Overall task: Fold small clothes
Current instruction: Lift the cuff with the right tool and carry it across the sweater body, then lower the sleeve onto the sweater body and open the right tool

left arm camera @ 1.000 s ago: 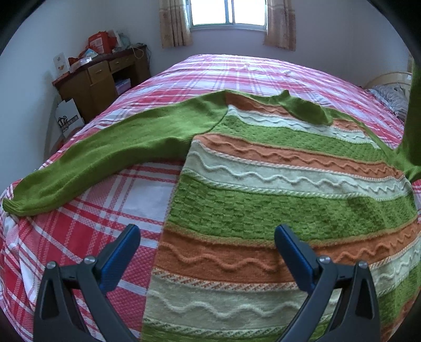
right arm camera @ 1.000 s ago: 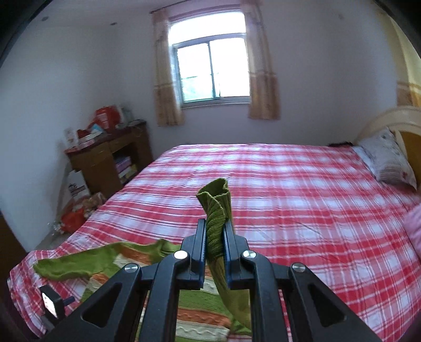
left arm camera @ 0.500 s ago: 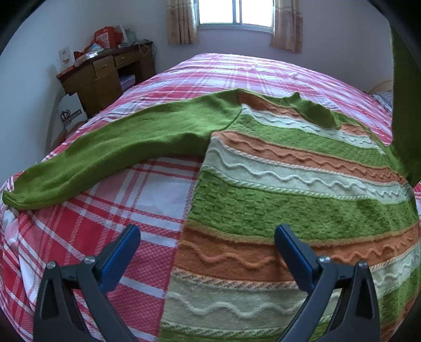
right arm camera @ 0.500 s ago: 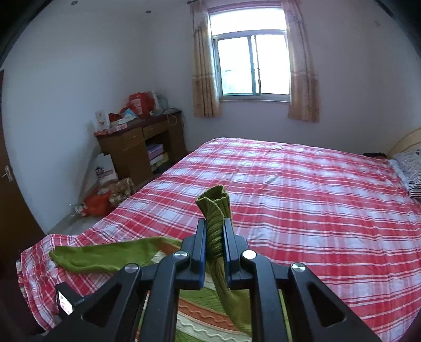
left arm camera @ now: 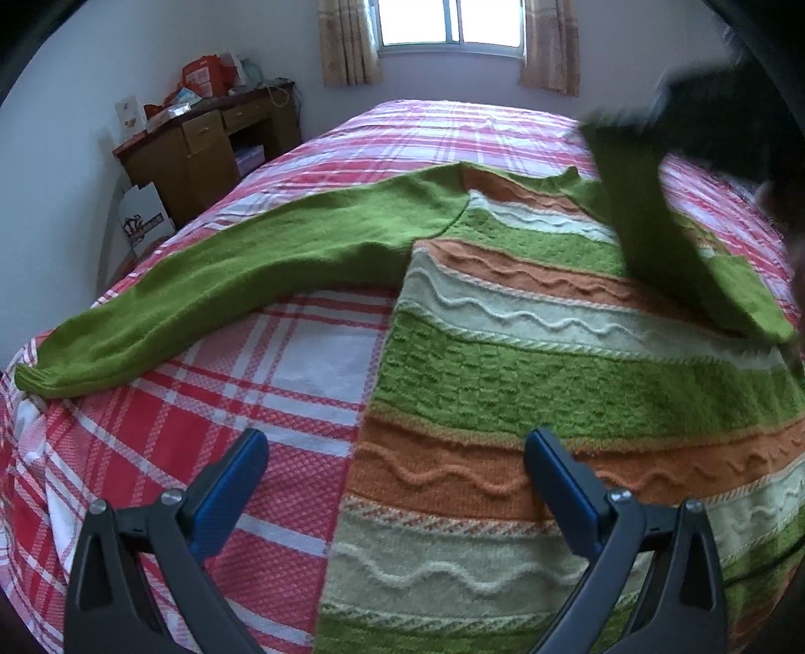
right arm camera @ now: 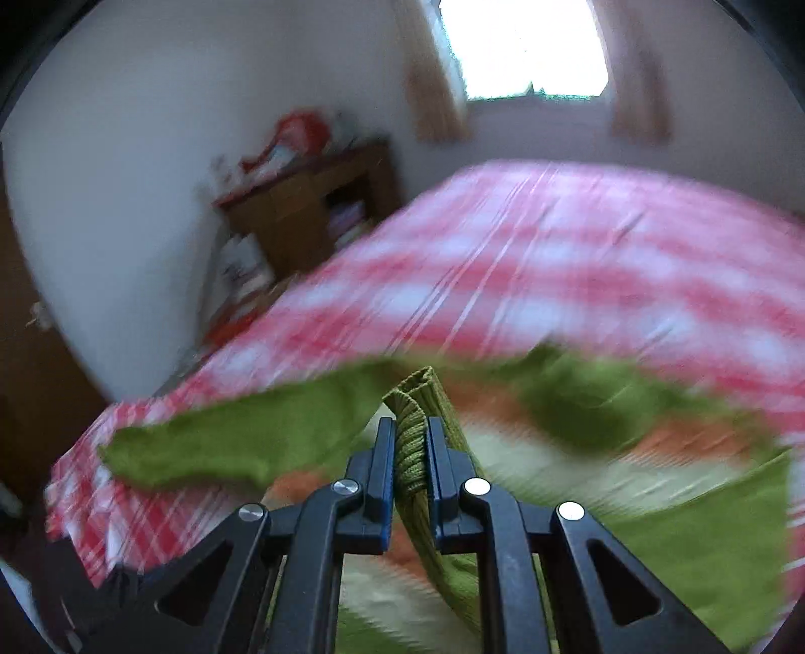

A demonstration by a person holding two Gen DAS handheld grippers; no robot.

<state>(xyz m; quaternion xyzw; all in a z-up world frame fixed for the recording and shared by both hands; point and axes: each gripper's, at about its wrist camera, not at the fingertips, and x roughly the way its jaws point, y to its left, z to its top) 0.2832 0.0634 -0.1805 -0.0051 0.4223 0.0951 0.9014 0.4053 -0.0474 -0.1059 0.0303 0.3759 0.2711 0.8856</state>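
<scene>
1. One striped knit sweater (left arm camera: 528,362) is lying flat on the bed (left arm camera: 282,382), hem end nearest the left camera and neckline toward the window (left arm camera: 453,25), so its long axis is running away from the viewer up the bed.
2. Its one plain green sleeve (left arm camera: 241,281) is stretching out to the left side, cuff sitting near the bed's edge.
3. The other sleeve (right arm camera: 417,453) is getting carried over the sweater body. In the left view it's slanting down across the upper right of the stripes.
4. The right gripper (right arm camera: 410,437) is pinching that sleeve's ribbed cuff, pointing down toward the bed. Its fingers have just been easing open a touch, but the cuff is sitting squeezed between them. That view is badly blurred.
5. The left gripper (left arm camera: 397,478) is hovering over the hem area, angled down, fingers spread wide with nothing in them.
6. One wooden desk (left arm camera: 211,146) is standing by the wall, cluttered on top.
</scene>
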